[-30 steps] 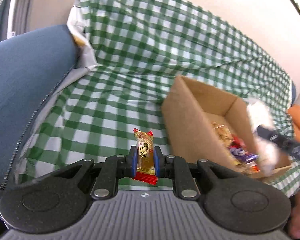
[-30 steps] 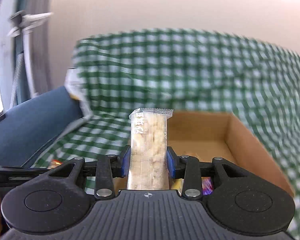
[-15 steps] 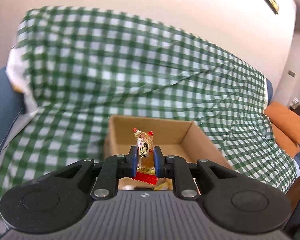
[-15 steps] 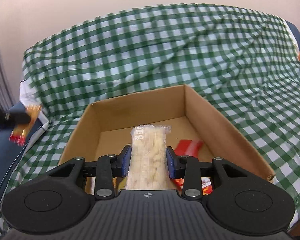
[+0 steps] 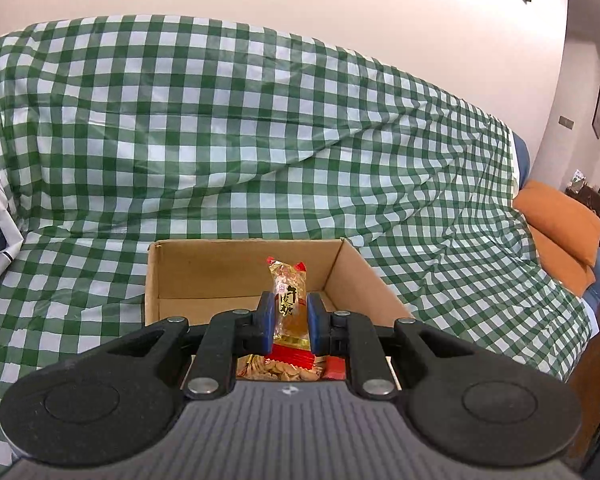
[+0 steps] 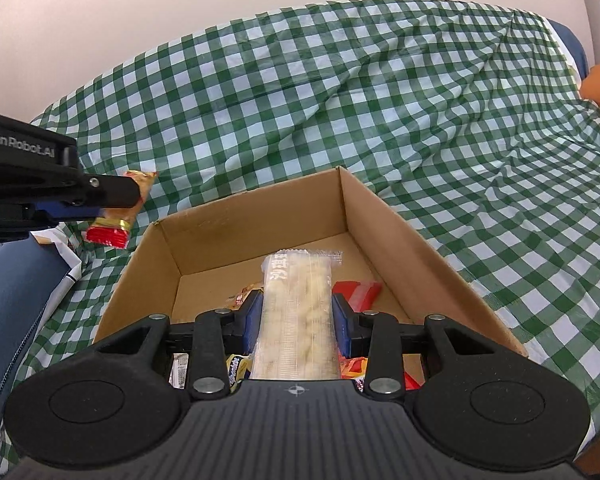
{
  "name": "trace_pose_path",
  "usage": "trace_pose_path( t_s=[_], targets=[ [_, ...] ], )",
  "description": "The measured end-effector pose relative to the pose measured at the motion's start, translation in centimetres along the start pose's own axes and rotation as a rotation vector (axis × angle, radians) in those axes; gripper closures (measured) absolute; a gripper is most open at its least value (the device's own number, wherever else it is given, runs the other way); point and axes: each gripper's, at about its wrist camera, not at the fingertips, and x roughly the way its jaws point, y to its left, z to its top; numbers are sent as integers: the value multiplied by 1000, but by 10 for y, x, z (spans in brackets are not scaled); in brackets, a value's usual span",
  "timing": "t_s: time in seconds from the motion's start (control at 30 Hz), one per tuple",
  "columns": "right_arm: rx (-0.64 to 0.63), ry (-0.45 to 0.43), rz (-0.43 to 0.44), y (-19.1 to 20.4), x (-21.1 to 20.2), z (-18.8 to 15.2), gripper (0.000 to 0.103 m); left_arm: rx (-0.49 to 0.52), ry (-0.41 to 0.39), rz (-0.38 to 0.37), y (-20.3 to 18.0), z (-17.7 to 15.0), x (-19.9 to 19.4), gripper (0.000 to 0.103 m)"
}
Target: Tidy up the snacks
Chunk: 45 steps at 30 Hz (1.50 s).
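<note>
My left gripper (image 5: 288, 312) is shut on a small gold and red candy (image 5: 287, 304) held upright, hovering over the near end of an open cardboard box (image 5: 236, 272). From the right wrist view the same left gripper (image 6: 112, 204) enters at the left with the candy (image 6: 120, 220) just outside the box's left wall. My right gripper (image 6: 298, 312) is shut on a long clear packet of pale snack bar (image 6: 296, 312), above the box (image 6: 388, 248). Several wrapped snacks (image 6: 356, 292) lie on the box floor.
A green and white checked cloth (image 5: 260, 140) covers the sofa under and behind the box. An orange cushion (image 5: 560, 236) lies at the right. A dark blue cushion (image 6: 16, 296) sits left of the box. A pale wall rises behind.
The left gripper swung right with the candy, from beside the box to over its near end. The right gripper rolled and shifted over the box; both grips are unchanged.
</note>
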Motion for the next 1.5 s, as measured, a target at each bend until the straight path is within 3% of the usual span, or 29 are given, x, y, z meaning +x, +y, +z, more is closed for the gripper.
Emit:
trace_pose_path(
  t_s=[0.03, 0.13, 0.23, 0.33, 0.47, 0.63, 0.77, 0.83, 0.97, 1.2, 1.5],
  targets=[
    [1, 0, 0, 0, 0, 0, 65, 7, 1, 2, 0, 0, 1, 84],
    [-2, -3, -1, 1, 1, 0, 63, 18, -6, 19, 2, 1, -3, 56],
    [-9, -16, -15, 3, -1, 1, 30, 9, -25, 20, 11, -1, -14, 55],
    [-14, -31, -15, 4, -4, 1, 28, 8, -41, 29, 19, -9, -31, 53],
    [-33, -38, -27, 5, -10, -2, 14, 53, -77, 92, 26, -32, -61, 29],
    [-56, -66, -38, 8, -31, -6, 1, 63, -59, 102, 26, -69, -88, 16],
    [-102, -80, -39, 12, -55, -9, 1, 58, -24, 36, 23, -100, -99, 15],
    [-127, -79, -55, 10, -69, -14, 1, 72, -47, 60, 17, -117, -107, 15],
    [-128, -58, -104, 4, -94, -26, 0, 40, -34, 82, 17, -141, -110, 3],
    [-219, -16, -178, 13, -95, -42, 1, -13, 43, 105, 32, -144, -103, 0],
    [-267, -22, -171, 32, -79, -47, 1, -44, 79, 116, 46, -139, -90, 0]
  ],
)
